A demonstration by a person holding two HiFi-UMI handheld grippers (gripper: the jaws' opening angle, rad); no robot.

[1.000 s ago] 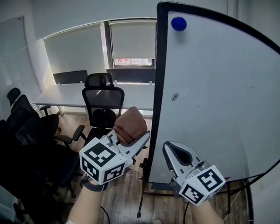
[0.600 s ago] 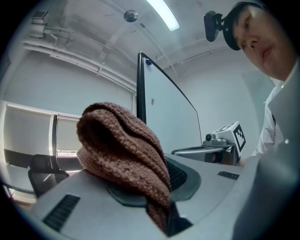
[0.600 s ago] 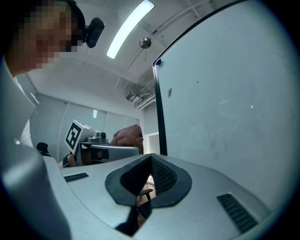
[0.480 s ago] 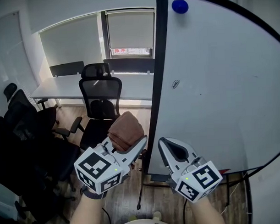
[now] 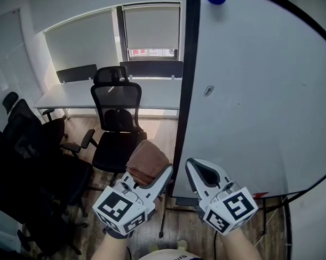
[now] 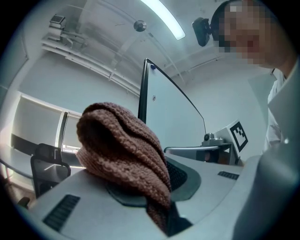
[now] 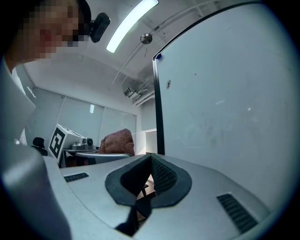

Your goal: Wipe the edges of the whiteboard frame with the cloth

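While left hand-held gripper clamps bunched brown cloth near whiteboard frame, right hand-held gripper holds nothing, jaws pressed together; frame top corner cut off in head view.

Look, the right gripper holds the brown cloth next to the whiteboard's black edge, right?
No, the left gripper holds the brown cloth next to the whiteboard's black edge; the left gripper view shows it. The right gripper is empty.
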